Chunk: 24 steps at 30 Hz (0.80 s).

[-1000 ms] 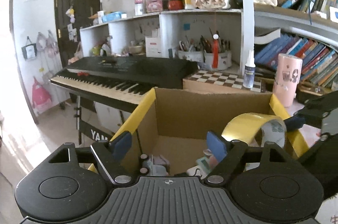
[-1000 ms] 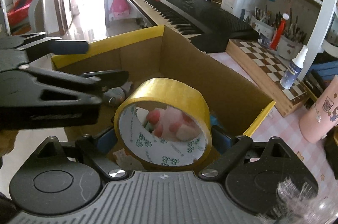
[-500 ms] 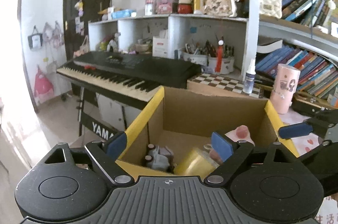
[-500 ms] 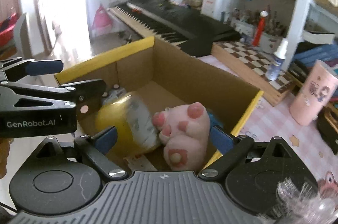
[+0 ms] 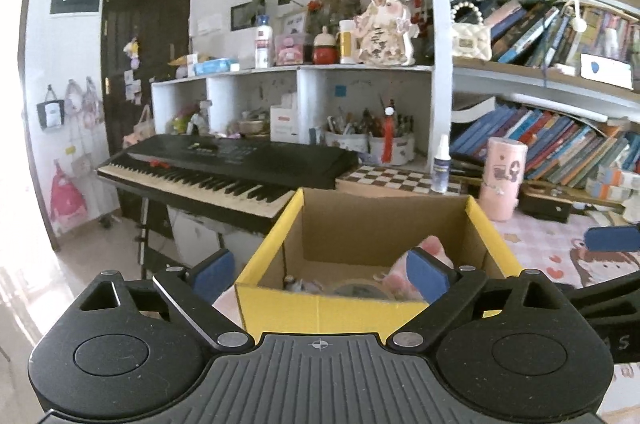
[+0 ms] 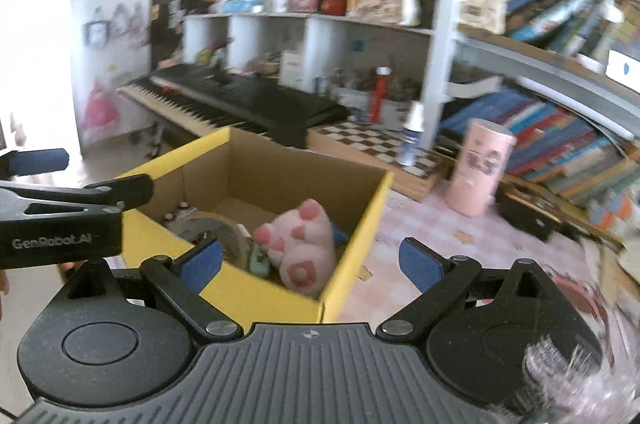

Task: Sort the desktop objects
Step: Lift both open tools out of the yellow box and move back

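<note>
Dropped since a second ago: tape roll (image 6: 212, 230), then pinched in the right gripper (image 6: 310, 262), now lying inside the cardboard box (image 6: 360, 220) at lower centre of the right view, beside the pink plush paw (image 6: 298, 244). Both grippers pulled back from over the box to its near side. Right jaws spread wide, holding nothing; left gripper (image 5: 318, 270) likewise (jaws just been opening, nothing gripped between them). Drop-off step judged done. Next: swing toward the pink tablecloth (image 6: 404, 228) at right, pick another object.
</note>
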{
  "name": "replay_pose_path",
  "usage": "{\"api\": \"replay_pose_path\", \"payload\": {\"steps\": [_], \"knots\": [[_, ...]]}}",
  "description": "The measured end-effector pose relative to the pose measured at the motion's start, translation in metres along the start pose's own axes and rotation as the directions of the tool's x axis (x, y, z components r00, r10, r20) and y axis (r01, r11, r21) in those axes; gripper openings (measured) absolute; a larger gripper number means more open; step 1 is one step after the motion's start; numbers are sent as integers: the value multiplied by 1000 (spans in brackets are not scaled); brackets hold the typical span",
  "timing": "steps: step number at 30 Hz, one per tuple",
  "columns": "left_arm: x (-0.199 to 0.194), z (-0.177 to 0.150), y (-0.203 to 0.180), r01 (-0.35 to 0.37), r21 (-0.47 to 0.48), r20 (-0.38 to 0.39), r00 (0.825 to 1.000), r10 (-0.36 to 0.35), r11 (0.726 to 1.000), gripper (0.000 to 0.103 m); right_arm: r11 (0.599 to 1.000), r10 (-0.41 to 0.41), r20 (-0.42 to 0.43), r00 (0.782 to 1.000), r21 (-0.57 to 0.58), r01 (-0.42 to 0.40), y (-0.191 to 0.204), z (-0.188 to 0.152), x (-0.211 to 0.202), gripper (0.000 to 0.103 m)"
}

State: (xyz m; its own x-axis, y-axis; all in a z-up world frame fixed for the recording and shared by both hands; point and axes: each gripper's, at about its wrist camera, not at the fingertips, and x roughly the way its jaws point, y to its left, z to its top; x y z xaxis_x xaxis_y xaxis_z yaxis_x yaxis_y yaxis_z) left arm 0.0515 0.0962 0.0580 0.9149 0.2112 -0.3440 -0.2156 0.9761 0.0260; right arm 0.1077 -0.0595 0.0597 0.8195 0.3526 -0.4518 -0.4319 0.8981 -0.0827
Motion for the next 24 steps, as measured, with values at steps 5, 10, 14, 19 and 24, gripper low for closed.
{"api": "replay_pose_path", "payload": {"steps": [5,10,14,19,24], "knots": [[-18,-14,4,28,23,-21,999,-27,999,95,992,-96,10,995,78,95,6,-23,-32,95],[-32,-28,6,50,47,-44,998,-47,998,95,976,-180,-7,984,122,180,13,-44,-58,95],[-41,-36,5,68,66,-65,996,-63,996,95,963,-220,-28,975,153,222,19,-60,-74,95],[-48,-44,1,103,72,-93,991,-96,992,96,943,-263,-63,963,193,271,20,-75,-89,95],[-50,-49,-10,151,87,-119,983,-141,985,96,915,-303,-113,946,242,322,13,-87,-100,97]]}}
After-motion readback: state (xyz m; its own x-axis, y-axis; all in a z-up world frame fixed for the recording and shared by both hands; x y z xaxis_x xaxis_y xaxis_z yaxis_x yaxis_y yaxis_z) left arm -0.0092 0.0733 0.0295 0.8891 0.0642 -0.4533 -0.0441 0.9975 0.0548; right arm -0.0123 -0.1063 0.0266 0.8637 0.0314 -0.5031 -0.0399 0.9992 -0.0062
